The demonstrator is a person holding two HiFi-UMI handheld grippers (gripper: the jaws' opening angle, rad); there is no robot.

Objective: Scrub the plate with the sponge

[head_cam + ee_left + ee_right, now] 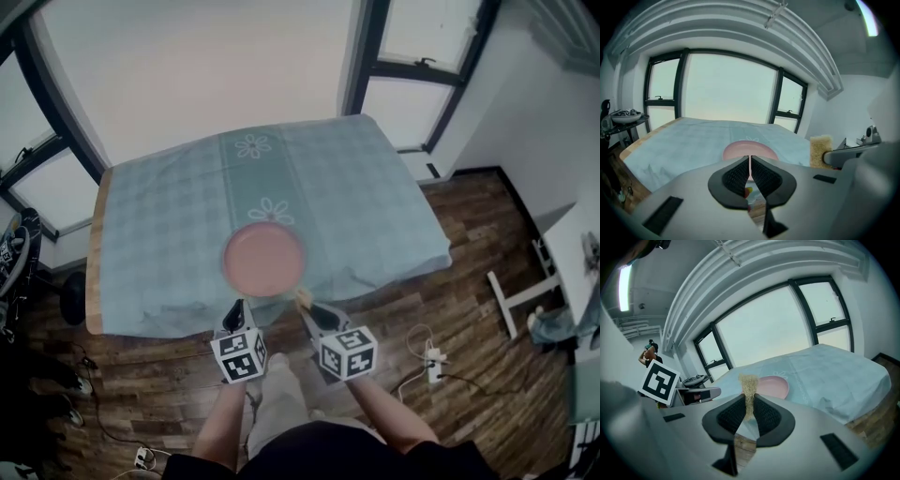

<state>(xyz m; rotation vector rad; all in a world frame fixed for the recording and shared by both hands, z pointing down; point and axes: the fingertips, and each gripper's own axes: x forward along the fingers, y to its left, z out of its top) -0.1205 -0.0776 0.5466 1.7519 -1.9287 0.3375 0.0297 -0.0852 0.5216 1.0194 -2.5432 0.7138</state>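
A round pink plate (265, 260) lies on the blue checked tablecloth (159, 225), near the table's front edge. My left gripper (237, 310) hovers just short of that edge, below the plate's left side; its jaws are shut with nothing between them. From the left gripper view the plate (750, 148) shows right beyond the left gripper (750, 159). My right gripper (306, 303) sits beside it, shut on a yellow sponge (302, 297) that stands up between the pads. The sponge (749, 389) sticks out above the right gripper (749, 402), with the plate (773, 386) just behind.
The table stands before large windows (187, 66) on a wooden floor (469, 309). A white power strip (433, 361) and cables lie on the floor at the right, near a white frame (514, 298). Dark gear (19, 253) stands at the left.
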